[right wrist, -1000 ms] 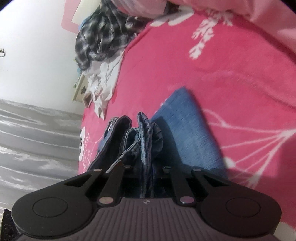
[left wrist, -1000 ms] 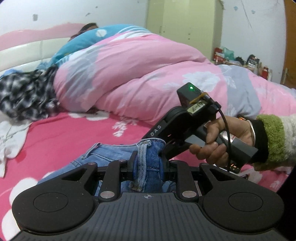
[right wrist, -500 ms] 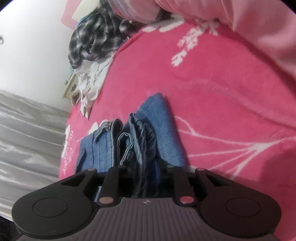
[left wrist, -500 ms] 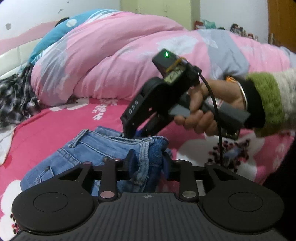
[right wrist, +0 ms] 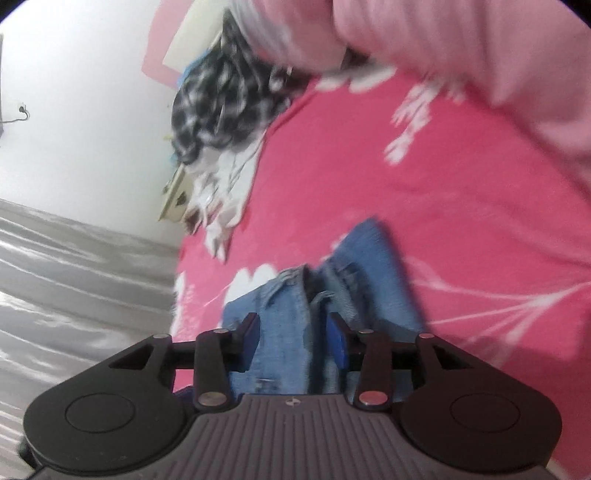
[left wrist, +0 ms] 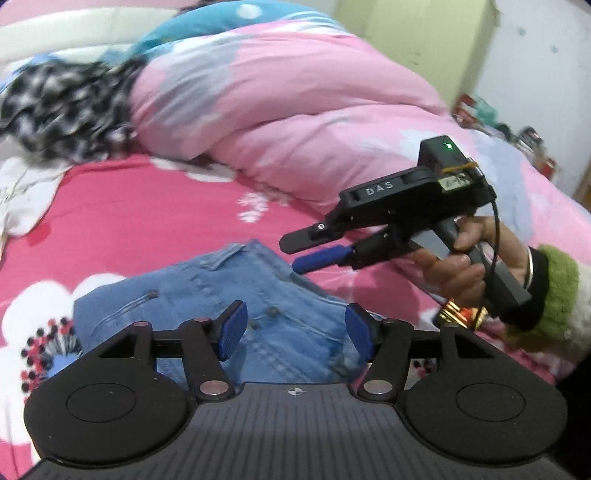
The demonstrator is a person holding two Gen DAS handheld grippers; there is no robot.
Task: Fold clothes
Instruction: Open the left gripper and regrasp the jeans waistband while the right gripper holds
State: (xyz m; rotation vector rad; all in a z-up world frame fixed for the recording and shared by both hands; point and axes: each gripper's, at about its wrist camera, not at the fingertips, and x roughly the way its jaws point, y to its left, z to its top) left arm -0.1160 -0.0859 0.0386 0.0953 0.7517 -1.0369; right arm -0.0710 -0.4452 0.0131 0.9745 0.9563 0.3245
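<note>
One folded jeans (left wrist: 236, 295), two grippers (left wrist: 291, 332) (right wrist: 291, 339).

jeans (left wrist: 236, 295) on bed sheet (left wrist: 147, 206) | duvet (left wrist: 295, 110) behind | shirt pile (left wrist: 62, 107) far-left

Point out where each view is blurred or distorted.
Left wrist view: plaid garment smeared by motion, jeans soft, fisheye bends the headboard. Right wrist view: pink duvet and bedsheet print streaked; dark vignette corners.

white wall (right wrist: 74, 110), grey floor (right wrist: 74, 277)
</note>
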